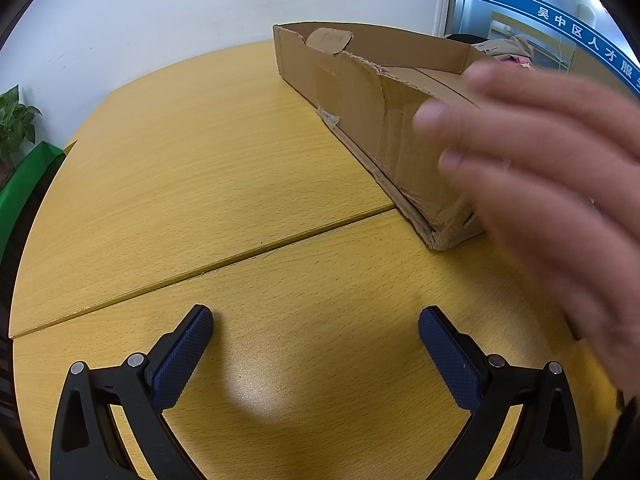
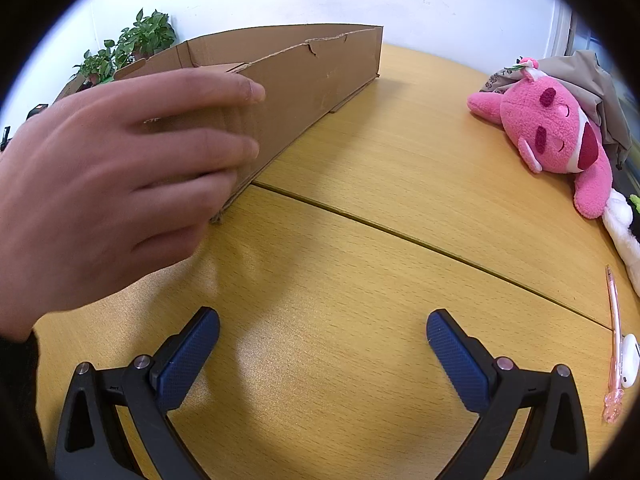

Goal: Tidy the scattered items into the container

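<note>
A long, shallow cardboard box (image 1: 360, 92) (image 2: 312, 68) lies on the wooden table, its top open and its rim torn. A bare hand (image 1: 552, 184) (image 2: 120, 168) reaches to the box's near corner, between the two views. At the right of the right wrist view lies a pink plush toy (image 2: 560, 132), with a pink pen (image 2: 614, 344) and a small white item (image 2: 628, 360) nearer the table's edge. My left gripper (image 1: 316, 332) is open over bare table, nothing between its fingers. My right gripper (image 2: 323, 334) is open too, and holds nothing.
A seam (image 1: 240, 256) (image 2: 420, 240) crosses the tabletop in front of both grippers. A beige cloth bag (image 2: 592, 80) sits behind the plush toy. Potted plants (image 2: 132, 44) stand by the white wall behind the box. A green object (image 1: 24, 184) lies off the table's left edge.
</note>
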Motion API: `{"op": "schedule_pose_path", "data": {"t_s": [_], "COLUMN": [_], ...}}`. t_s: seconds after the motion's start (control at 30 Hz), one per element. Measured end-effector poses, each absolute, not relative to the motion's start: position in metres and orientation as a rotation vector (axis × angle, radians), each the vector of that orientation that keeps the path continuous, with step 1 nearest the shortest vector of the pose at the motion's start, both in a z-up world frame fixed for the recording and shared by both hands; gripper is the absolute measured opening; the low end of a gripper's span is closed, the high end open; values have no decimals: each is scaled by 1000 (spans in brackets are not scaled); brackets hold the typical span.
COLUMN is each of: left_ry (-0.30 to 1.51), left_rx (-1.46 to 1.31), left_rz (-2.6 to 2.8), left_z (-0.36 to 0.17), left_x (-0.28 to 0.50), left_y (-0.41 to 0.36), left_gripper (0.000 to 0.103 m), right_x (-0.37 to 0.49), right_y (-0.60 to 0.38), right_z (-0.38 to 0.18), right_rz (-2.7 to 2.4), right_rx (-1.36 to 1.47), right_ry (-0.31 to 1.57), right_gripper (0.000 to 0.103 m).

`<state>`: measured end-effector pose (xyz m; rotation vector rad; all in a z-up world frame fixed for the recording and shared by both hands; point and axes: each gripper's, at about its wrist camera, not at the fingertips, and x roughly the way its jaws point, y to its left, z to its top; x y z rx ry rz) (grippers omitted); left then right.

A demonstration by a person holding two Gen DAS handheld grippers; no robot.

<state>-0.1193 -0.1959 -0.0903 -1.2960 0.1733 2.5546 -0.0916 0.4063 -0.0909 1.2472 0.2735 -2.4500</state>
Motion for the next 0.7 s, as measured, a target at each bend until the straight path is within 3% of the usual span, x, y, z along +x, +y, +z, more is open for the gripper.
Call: {"op": "schedule_pose_path", "data": {"t_s": [0.7], "left_ry": [158], "left_rx": [-1307], "left_rz": [2578], "left_z": [-90], "left_x": [-120], "left_y": [-195], "left_gripper": [103], "right_x": [-93], "right_y": [402], "right_z": [-91], "right_rz": [-2507], "right_rx": [1277], "right_ry": [235], "right_gripper": [103]}}
